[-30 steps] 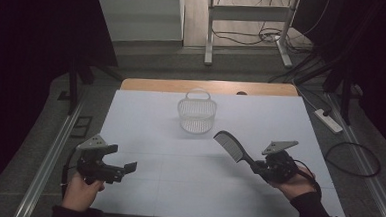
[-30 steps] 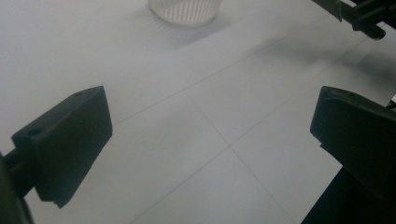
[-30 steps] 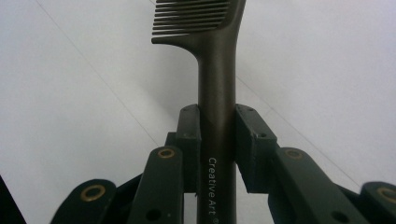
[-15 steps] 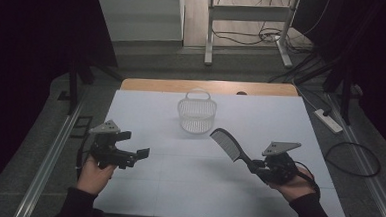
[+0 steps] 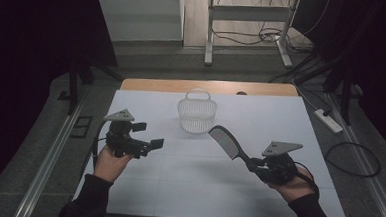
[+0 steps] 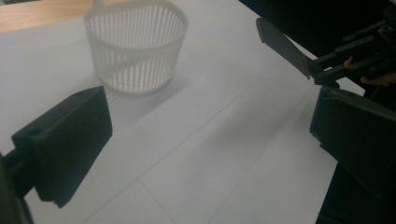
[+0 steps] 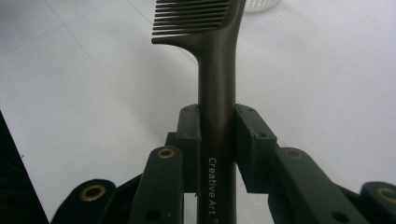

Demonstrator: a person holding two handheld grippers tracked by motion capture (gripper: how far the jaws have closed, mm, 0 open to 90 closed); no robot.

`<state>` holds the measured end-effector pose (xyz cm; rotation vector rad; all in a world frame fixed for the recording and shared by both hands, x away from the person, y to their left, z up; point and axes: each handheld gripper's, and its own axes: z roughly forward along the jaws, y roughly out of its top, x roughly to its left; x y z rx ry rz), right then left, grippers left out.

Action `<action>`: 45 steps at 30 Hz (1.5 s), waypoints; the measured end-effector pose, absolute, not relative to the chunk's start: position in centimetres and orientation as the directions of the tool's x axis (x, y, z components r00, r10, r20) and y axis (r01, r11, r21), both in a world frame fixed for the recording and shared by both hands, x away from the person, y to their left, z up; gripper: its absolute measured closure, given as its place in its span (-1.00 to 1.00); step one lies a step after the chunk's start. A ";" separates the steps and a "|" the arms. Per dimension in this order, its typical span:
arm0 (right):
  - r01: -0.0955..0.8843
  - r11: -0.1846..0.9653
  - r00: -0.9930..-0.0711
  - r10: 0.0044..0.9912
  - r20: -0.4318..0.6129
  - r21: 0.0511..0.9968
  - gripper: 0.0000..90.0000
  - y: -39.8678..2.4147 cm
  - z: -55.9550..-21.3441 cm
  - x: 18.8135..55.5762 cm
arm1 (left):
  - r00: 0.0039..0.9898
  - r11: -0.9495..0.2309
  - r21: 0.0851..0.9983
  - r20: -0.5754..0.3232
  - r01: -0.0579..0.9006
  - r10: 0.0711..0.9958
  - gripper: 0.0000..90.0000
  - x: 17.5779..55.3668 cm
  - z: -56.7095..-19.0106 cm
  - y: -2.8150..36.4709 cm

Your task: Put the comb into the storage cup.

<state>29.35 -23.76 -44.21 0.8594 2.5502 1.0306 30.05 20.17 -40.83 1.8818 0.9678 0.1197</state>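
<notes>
My right tongs (image 5: pixel 252 165) pinch the comb (image 5: pixel 228 142) by its handle, toothed end up and slanting toward the basket (image 5: pixel 196 115) just beyond. My left tongs (image 5: pixel 151 145) gape with nothing between them, farther off on the worktop (image 5: pixel 281 113).
</notes>
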 end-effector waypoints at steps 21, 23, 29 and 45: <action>0.377 0.569 -0.807 0.589 -0.042 0.731 0.60 -22.6 -44.0 28.9 | 0.716 -0.175 0.800 -0.387 0.574 0.581 -1.00 32.8 -40.5 17.3; 0.372 0.568 -0.809 0.586 -0.044 0.735 0.60 -22.5 -44.0 28.8 | 0.720 -0.176 0.800 -0.389 0.573 0.575 -1.00 32.7 -40.6 17.0; 0.349 0.567 -0.821 0.569 -0.048 0.746 0.60 -22.0 -43.9 28.5 | 0.728 -0.179 0.799 -0.398 0.574 0.558 -1.00 32.7 -40.8 16.6; 0.272 0.582 -0.856 0.509 -0.084 0.766 0.60 -19.7 -44.0 27.3 | 0.742 -0.177 0.780 -0.461 0.600 0.486 -1.00 32.9 -41.5 15.5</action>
